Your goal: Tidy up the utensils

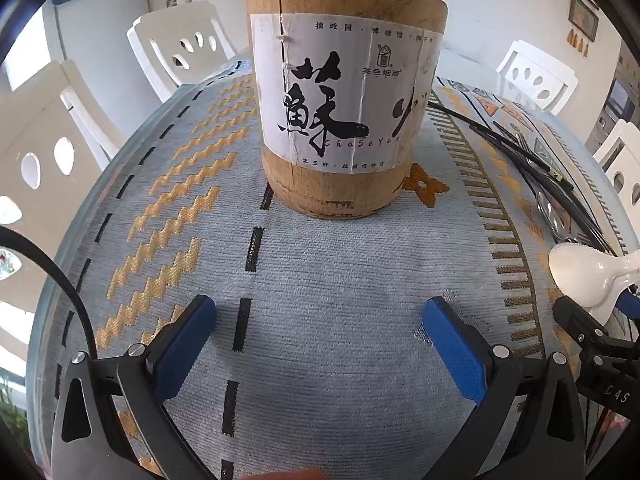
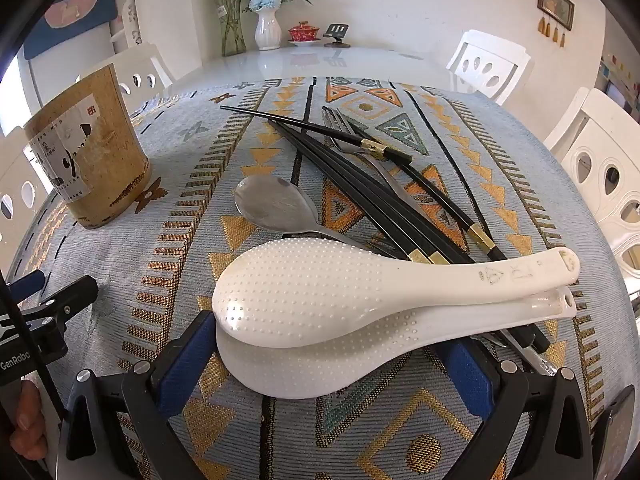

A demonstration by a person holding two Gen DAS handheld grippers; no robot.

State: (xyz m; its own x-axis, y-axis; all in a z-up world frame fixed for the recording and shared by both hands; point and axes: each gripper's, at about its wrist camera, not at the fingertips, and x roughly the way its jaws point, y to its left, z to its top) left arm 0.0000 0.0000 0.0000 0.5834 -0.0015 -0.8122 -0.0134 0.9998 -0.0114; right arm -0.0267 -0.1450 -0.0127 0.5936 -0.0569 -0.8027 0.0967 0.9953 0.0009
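A bamboo holder (image 1: 344,92) with a paper label stands upright on the patterned cloth, straight ahead of my left gripper (image 1: 320,332). That gripper is open over bare cloth with nothing between its blue pads (image 1: 188,340). In the right wrist view, two stacked white rice paddles (image 2: 320,292) lie across the gap of my right gripper (image 2: 328,364), whose jaws stand wide open around them. Behind the paddles lie a metal spoon (image 2: 272,204), a fork (image 2: 352,136) and several black chopsticks (image 2: 360,184). The holder (image 2: 84,152) stands at the left.
White chairs (image 2: 488,64) ring the table. At the back, on the bare white tabletop, stand a white vase with flowers (image 2: 267,28), a red lidded cup (image 2: 303,34) and a small black stand (image 2: 337,36). The cloth's edge (image 1: 80,208) curves along the left.
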